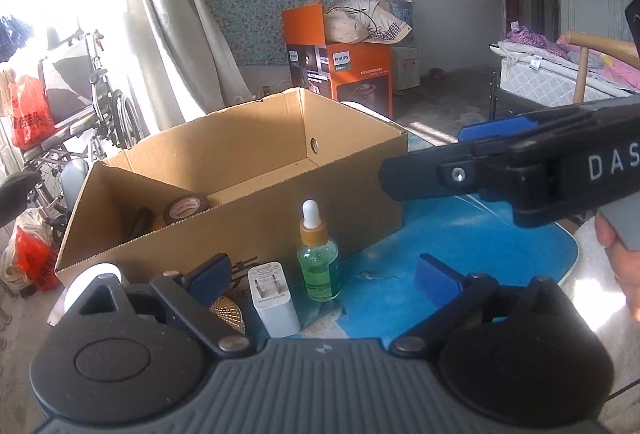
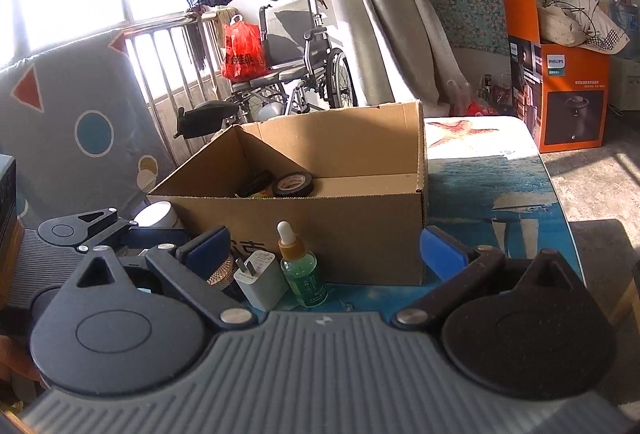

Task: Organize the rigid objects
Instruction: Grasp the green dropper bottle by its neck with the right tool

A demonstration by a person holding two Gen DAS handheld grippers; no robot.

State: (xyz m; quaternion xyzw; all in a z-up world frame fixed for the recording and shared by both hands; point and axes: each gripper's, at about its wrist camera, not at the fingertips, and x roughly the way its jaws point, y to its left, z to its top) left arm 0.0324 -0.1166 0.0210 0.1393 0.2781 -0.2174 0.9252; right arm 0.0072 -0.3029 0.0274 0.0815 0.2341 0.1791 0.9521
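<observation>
1. Left wrist view: the left tongs [image 1: 324, 276] stand wide with nothing gripped; between their blue pads sit a white rectangular plug charger [image 1: 273, 298] and, just beside it, an upright clear glass dropper bottle of green liquid with a white rubber bulb [image 1: 318, 254]. Both rest on the blue printed surface [image 1: 460, 238], close against the front wall of the open brown cardboard box [image 1: 248, 170]. A dark roll of tape [image 1: 186, 208] already lies inside the box at its left end. A round gold-patterned object [image 1: 228, 310] lies partly hidden behind the left pad. The right tongs [image 1: 424, 160] reach in from the right, above the surface; how wide they stand cannot be told here.

2. Right wrist view: the right tongs [image 2: 324, 254] also gape wide and hold nothing. Charger [image 2: 260, 278] and bottle [image 2: 300, 266] stand ahead of them, nearer the left pad, and the left tongs [image 2: 132, 230] show at the left edge beside a white rounded object [image 2: 158, 220].

3. Risks, as a judgement: the bottle is tall and narrow, so a pad brushing it while closing on the charger could topple it. Both tongs converge on the same small cluster and might collide. The glass may slip if pinched near the bulb.
</observation>
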